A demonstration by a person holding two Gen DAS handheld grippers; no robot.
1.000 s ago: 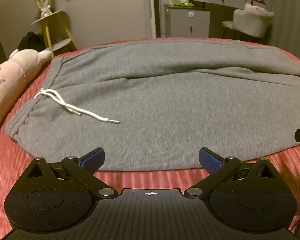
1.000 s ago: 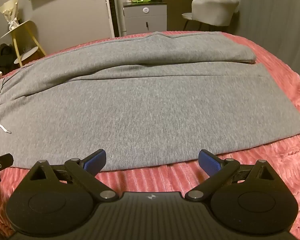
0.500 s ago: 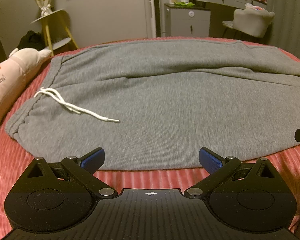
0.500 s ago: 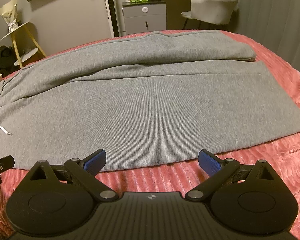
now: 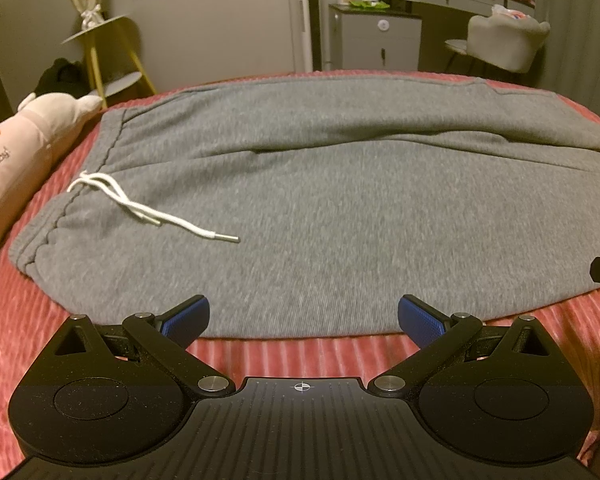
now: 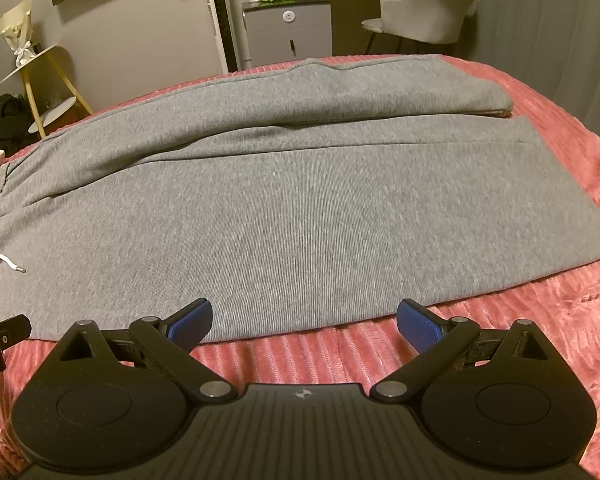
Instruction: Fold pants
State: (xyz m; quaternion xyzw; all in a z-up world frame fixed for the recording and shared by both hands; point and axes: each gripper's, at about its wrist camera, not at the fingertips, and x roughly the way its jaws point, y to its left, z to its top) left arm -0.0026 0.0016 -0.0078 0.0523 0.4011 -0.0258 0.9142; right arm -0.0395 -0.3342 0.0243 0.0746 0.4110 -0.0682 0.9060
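Two spread tongs [image 5: 303, 320], flat pants [image 5: 332, 216].

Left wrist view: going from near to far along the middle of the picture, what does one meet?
Open left tongs → strip of pink bedspread → near leg of the grey pants → far leg, overlapping it → grey cabinet against the wall.

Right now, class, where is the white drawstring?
In the left wrist view the drawstring lies on the grey pants at their waistband, left of centre, near the pink pillow.
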